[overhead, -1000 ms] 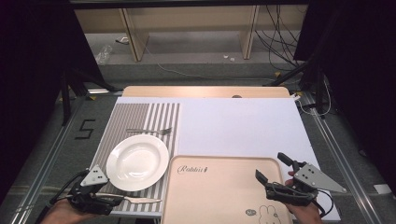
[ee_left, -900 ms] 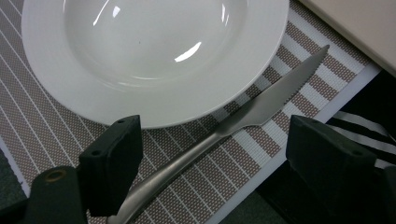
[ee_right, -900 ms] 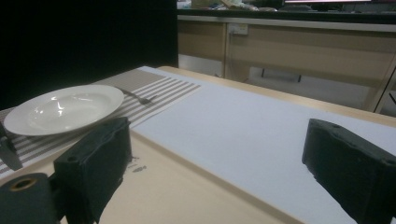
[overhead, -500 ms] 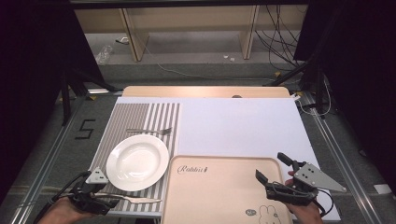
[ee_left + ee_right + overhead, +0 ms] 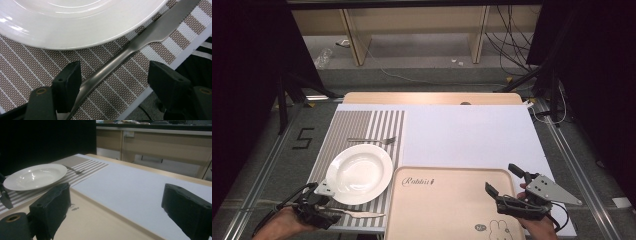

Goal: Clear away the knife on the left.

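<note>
A steel knife lies on the striped placemat just in front of a white plate. My left gripper straddles the knife's handle. Its jaws have just been closing and still stand wide; the handle runs close beside the left jaw and far from the right one. From above, the left gripper is low at the mat's front edge by the knife. My right gripper hovers open over the beige tray, with nothing between its fingers.
A fork lies on the placemat behind the plate. A white sheet covers the table's right part. The tray's rim runs in front of the right gripper. Dark floor lies past the mat's front edge.
My left gripper has sunk a little toward the knife at the mat's front edge, and its jaws look slightly narrower. The right gripper has stayed where it was.
</note>
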Demonstrator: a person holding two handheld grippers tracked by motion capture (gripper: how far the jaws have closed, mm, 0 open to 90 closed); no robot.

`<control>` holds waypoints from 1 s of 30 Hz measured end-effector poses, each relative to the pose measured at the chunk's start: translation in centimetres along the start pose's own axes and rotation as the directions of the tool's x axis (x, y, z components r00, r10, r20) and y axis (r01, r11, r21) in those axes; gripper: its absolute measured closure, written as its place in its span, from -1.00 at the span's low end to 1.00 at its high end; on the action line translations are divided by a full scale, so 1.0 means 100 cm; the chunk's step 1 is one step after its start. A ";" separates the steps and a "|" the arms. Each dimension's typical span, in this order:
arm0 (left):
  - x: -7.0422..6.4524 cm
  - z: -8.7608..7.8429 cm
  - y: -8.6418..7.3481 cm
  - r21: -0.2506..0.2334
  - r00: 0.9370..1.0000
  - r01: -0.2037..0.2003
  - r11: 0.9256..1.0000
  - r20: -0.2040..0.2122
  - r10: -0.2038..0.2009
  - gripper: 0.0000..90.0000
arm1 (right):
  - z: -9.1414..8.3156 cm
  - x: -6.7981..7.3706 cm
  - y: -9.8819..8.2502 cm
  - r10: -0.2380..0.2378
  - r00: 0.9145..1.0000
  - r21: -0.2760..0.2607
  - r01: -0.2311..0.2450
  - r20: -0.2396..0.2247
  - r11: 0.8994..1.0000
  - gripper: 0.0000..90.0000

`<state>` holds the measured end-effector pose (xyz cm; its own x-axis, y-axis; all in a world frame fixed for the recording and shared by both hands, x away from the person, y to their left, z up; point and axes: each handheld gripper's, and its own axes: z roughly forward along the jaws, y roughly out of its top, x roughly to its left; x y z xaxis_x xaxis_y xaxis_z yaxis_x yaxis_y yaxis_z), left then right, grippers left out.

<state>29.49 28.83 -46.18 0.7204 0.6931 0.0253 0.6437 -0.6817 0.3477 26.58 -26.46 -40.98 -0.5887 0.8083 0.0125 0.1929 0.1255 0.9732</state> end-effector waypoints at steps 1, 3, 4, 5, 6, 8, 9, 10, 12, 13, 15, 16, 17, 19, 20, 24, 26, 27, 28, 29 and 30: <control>0.000 0.001 0.001 0.002 1.000 -0.001 1.000 0.001 0.001 -0.38 | 0.000 0.000 0.000 0.001 1.000 0.001 -0.001 -0.001 1.000 -0.79; 0.002 0.003 0.002 0.002 1.000 -0.004 1.000 0.015 0.004 -0.33 | 0.000 0.000 0.000 -0.001 1.000 0.003 0.001 -0.002 1.000 -0.79; 0.003 0.003 0.003 0.002 1.000 -0.005 1.000 0.017 0.005 -0.33 | 0.000 0.000 0.000 -0.001 1.000 0.003 0.001 -0.002 1.000 -0.79; 0.003 0.004 0.004 0.006 1.000 -0.009 1.000 0.017 0.009 -0.31 | 0.000 0.000 0.000 -0.002 1.000 0.003 0.002 -0.002 1.000 -0.79; 0.003 0.004 0.005 0.011 1.000 -0.017 1.000 0.018 0.017 -0.29 | 0.000 0.000 0.000 -0.002 1.000 0.003 0.002 -0.003 1.000 -0.79; 0.002 0.005 0.007 0.017 0.999 -0.029 0.999 0.017 0.029 -0.25 | 0.000 0.000 0.000 0.000 1.000 0.005 0.000 -0.004 1.000 -0.79; 0.002 0.006 0.008 0.019 0.999 -0.036 0.999 0.018 0.036 -0.24 | 0.000 0.000 0.000 0.000 1.000 0.005 0.000 -0.005 1.000 -0.79; 0.001 0.006 0.009 0.021 0.999 -0.038 0.999 0.019 0.037 -0.23 | 0.000 0.000 0.000 -0.001 1.000 0.005 0.001 -0.006 1.000 -0.79; 0.001 0.007 0.010 0.031 0.999 -0.048 0.998 0.019 0.047 -0.18 | 0.000 0.000 0.000 -0.003 1.000 0.006 0.003 -0.008 1.000 -0.79; 0.001 0.008 0.011 0.037 0.999 -0.051 0.998 0.019 0.050 -0.15 | 0.000 0.001 0.000 -0.005 1.000 0.005 0.005 -0.009 1.000 -0.79; 0.000 0.009 0.012 0.053 0.998 -0.059 0.997 0.027 0.058 -0.13 | 0.000 0.001 0.000 -0.004 1.000 0.005 0.005 -0.011 1.000 -0.79; 0.000 0.009 0.012 0.058 0.998 -0.058 0.997 0.030 0.057 -0.11 | 0.000 0.001 0.000 -0.003 1.000 0.007 0.004 -0.012 1.000 -0.79; -0.001 0.010 0.013 0.060 0.998 -0.060 0.996 0.034 0.058 -0.08 | 0.000 0.001 0.000 -0.003 1.000 0.008 0.003 -0.012 1.000 -0.78; -0.001 0.010 0.014 0.072 0.997 -0.065 0.995 0.036 0.063 -0.04 | 0.001 0.001 0.000 -0.002 1.000 0.008 0.002 -0.013 1.000 -0.78; -0.001 0.010 0.015 0.075 0.998 -0.061 0.995 0.037 0.059 -0.03 | 0.000 0.001 0.000 -0.003 1.000 0.009 0.003 -0.015 1.000 -0.78; -0.001 0.009 0.018 0.108 0.997 -0.069 0.992 0.037 0.065 0.10 | 0.000 0.001 0.000 -0.003 1.000 0.012 0.003 -0.018 1.000 -0.78; -0.002 0.009 0.020 0.127 0.996 -0.085 0.988 0.038 0.081 0.14 | 0.000 0.001 0.000 -0.005 1.000 0.014 0.005 -0.019 1.000 -0.78; -0.003 0.009 0.021 0.134 0.996 -0.088 0.987 0.038 0.084 0.16 | 0.000 0.001 0.000 -0.004 1.000 0.014 0.005 -0.019 1.000 -0.78; -0.003 0.009 0.021 0.142 0.995 -0.095 0.985 0.039 0.091 0.18 | 0.000 0.001 0.000 -0.004 1.000 0.015 0.005 -0.021 1.000 -0.78; -0.003 0.009 0.022 0.146 0.994 -0.102 0.984 0.040 0.097 0.18 | 0.000 0.001 0.000 -0.004 1.000 0.015 0.005 -0.021 1.000 -0.78; -0.004 0.010 0.023 0.153 0.994 -0.107 0.982 0.041 0.102 0.20 | 0.000 0.001 0.000 -0.005 1.000 0.015 0.005 -0.021 1.000 -0.77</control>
<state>30.94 26.76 -46.29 0.7923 0.6097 0.0218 0.5947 -0.7798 0.1956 26.53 -26.35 -41.01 -0.6060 0.7953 0.0129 0.2017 0.1380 0.9697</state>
